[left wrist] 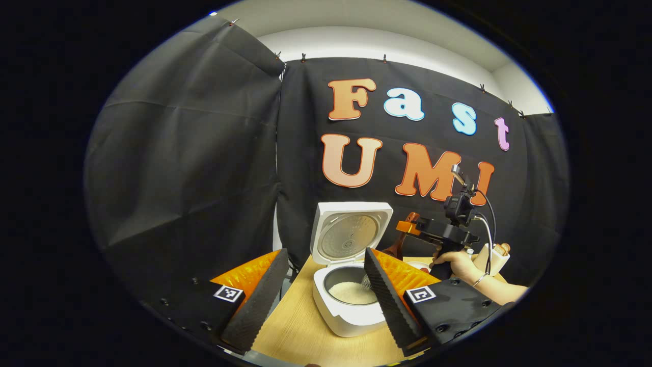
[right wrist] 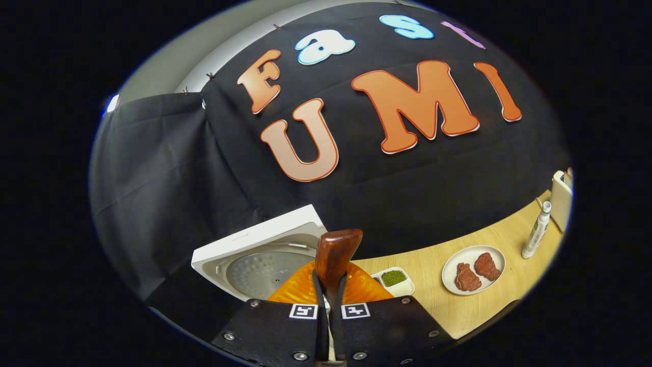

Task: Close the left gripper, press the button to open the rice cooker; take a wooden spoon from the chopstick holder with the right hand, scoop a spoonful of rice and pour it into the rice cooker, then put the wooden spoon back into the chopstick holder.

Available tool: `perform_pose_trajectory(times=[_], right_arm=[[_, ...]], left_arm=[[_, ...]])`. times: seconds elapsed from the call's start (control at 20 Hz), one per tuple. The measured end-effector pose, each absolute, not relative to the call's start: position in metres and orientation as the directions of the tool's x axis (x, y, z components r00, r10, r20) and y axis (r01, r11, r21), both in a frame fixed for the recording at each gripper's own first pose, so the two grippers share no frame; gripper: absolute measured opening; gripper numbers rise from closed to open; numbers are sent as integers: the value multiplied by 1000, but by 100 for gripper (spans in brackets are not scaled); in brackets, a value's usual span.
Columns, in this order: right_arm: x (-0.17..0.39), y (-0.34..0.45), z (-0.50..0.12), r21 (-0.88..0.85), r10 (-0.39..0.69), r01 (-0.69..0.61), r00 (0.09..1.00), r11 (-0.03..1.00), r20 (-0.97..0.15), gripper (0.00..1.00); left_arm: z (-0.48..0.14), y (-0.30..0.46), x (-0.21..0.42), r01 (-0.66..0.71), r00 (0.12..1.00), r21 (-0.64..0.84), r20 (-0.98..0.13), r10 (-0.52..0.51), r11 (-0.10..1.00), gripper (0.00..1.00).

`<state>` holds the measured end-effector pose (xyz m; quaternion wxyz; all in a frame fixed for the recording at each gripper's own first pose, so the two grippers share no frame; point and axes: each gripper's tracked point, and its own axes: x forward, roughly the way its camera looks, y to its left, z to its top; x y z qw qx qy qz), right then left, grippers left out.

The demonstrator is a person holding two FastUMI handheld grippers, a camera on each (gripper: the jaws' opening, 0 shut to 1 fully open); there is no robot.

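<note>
The white rice cooker (left wrist: 351, 318) stands on the wooden table with its lid (left wrist: 351, 232) raised and white rice (left wrist: 351, 292) in the inner pot. My left gripper (left wrist: 321, 306) is open, its fingers wide apart on either side of the cooker and nothing between them. Farther right, a hand (left wrist: 458, 262) holds my right gripper (left wrist: 406, 227) above the table beside the cooker. In the right gripper view, the right gripper (right wrist: 331, 279) is shut on the brown wooden spoon (right wrist: 337, 252), which stands up between the fingers. The cooker lid (right wrist: 265, 255) lies just below and to its left.
A cream chopstick holder (left wrist: 496, 257) stands at the table's right end, and also shows as the chopstick holder (right wrist: 560, 199) beside a white bottle (right wrist: 537, 229). A plate with two red pieces (right wrist: 473, 270) and a small dish of green beans (right wrist: 393, 279) sit on the table (right wrist: 479, 311).
</note>
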<state>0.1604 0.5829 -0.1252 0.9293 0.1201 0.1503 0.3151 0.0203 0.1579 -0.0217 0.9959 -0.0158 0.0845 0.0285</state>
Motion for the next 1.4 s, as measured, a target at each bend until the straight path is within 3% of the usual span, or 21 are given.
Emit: perform_pose_trajectory(times=[0.5, 1.1, 1.4], right_arm=[[137, 603, -105, 56, 682, -682, 719, 730, -132, 3], [95, 635, -108, -267, 795, -790, 595, 552, -118, 2], [97, 626, -112, -191, 797, -804, 590, 564, -131, 3]], left_arm=[[-24, 154, 22, -53, 984, -27, -170, 48, 998, 100], [-27, 165, 20, -73, 982, -25, -177, 68, 997, 100], [-27, 163, 19, -72, 982, -32, -175, 65, 997, 100]])
